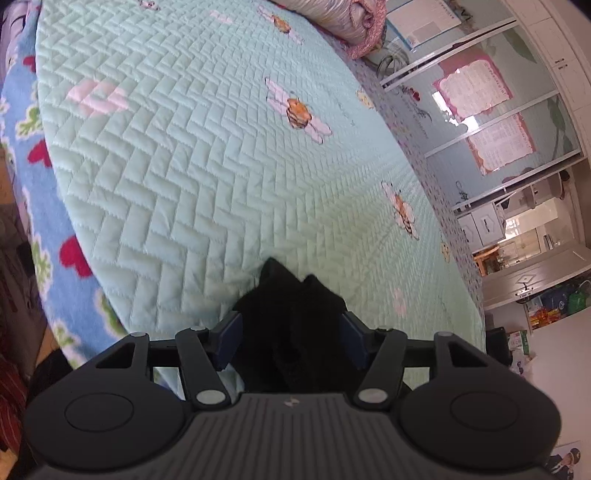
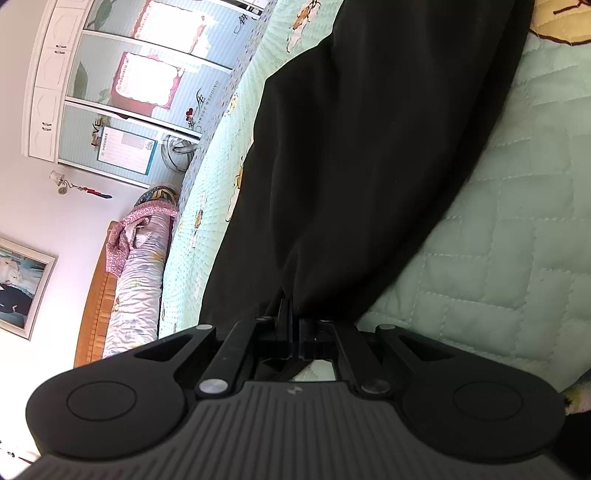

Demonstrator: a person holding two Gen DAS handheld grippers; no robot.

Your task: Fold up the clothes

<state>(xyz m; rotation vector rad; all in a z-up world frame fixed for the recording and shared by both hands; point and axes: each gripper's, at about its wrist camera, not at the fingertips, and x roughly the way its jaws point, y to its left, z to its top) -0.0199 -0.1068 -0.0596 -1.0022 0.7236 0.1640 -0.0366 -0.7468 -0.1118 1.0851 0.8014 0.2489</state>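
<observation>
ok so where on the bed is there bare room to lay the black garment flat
The green quilt is bare ahead of the left gripper, from the blue blanket across to the bee prints. Crowded: the rolled bedding at the head, and the black garment ahead of the right gripper.

Ahead of the left gripper [image 1: 291,332] the bed [image 1: 207,162] lies flat and bare under its quilt, giving broad free room forward and to either side. A bunch of black cloth [image 1: 295,317] fills the gap between its fingers [image 1: 231,339]. Far ahead, a rolled blanket [image 1: 332,22] closes off the end of the bed. Ahead of the right gripper [image 2: 293,321] the black cloth spreads wide over the quilt; bare quilt lies open beside its fingers. A wardrobe [image 2: 140,85] stands well beyond the bed.
</observation>
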